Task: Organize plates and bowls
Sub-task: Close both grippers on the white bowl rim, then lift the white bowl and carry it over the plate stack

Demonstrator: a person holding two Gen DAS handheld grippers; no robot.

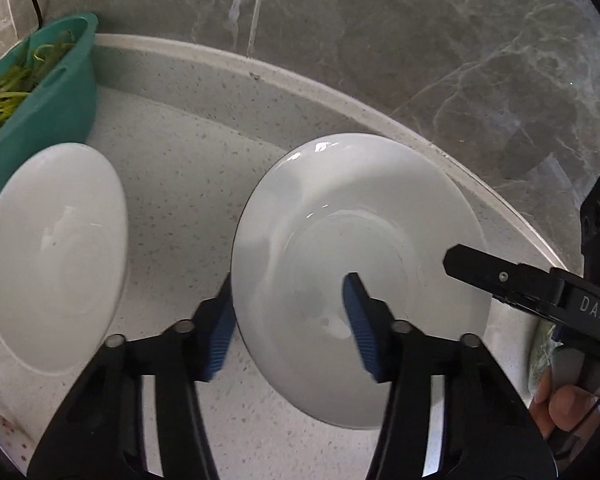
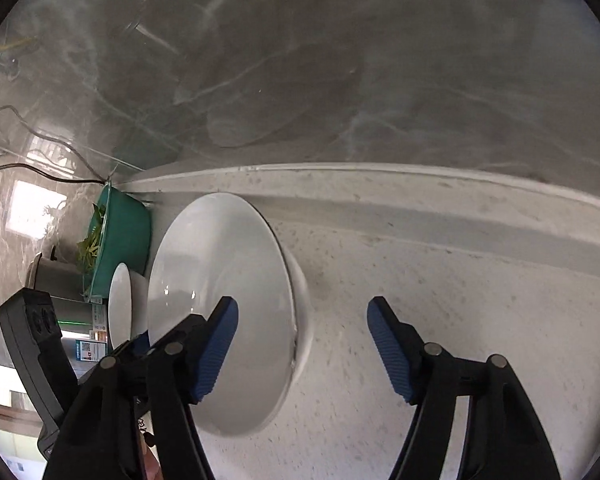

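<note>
Left gripper (image 1: pixel 290 320) tilted steeply down, jaws seemingly part-closed, right gripper (image 2: pixel 302 344) spread wide

The left tool (image 1: pixel 288 320) straddles the near rim of a round white ceramic plate (image 1: pixel 340 216) lying near the speckled bench's (image 1: pixel 180 168) back edge.

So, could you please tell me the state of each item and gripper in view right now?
Teal basin: holds greens.
White dish between the grippers: upright on counter, empty.
White dish by the basin: upright, empty, clear of both grippers.
Left gripper: open, straddling that first dish's rim.
Right gripper: open, over its opposite rim.
</note>
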